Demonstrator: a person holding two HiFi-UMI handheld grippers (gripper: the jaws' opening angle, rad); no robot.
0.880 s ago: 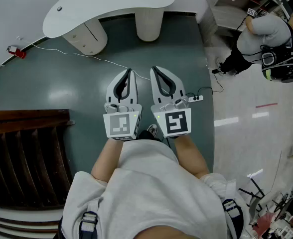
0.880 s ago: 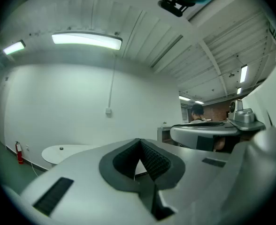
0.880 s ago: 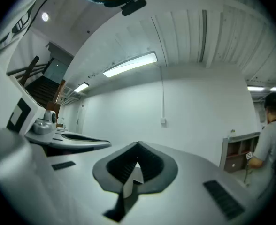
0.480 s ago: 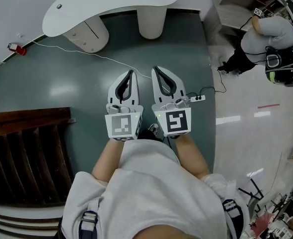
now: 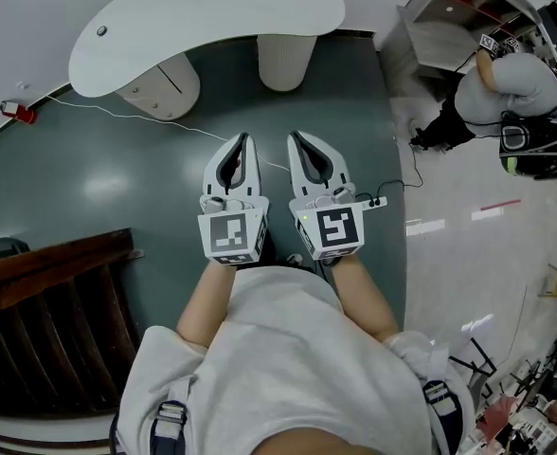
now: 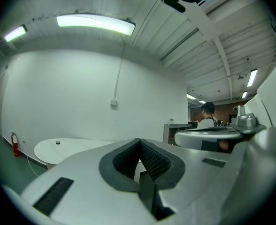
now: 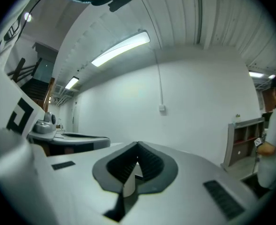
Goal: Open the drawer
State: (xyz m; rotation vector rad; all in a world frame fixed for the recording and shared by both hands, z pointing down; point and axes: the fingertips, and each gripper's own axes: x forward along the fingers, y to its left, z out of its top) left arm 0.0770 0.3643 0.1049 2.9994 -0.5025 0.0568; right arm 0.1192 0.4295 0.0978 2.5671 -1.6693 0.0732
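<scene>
A white curved desk [image 5: 212,8] stands ahead of me on a rounded drawer pedestal [image 5: 160,85] and a ribbed column [image 5: 283,60]. Faint drawer lines show on the pedestal's front. I hold both grippers level and side by side over the dark green floor, well short of the desk. My left gripper [image 5: 241,140] is shut with nothing between its pads [image 6: 139,142]. My right gripper [image 5: 296,140] is shut and empty too [image 7: 138,145]. The desk top [image 6: 67,146] shows low at the left of the left gripper view.
A dark wooden staircase [image 5: 42,320] fills the lower left. A white cable [image 5: 136,119] runs across the floor to a power strip [image 5: 378,201]. A red extinguisher [image 5: 13,112] stands by the wall. Another person [image 5: 511,93] bends near a shelf unit [image 5: 449,27] at the upper right.
Both grippers stay shut and side by side, shifted slightly up in the head view. The head view has turned a little, so the desk and staircase sit at a slightly different angle.
</scene>
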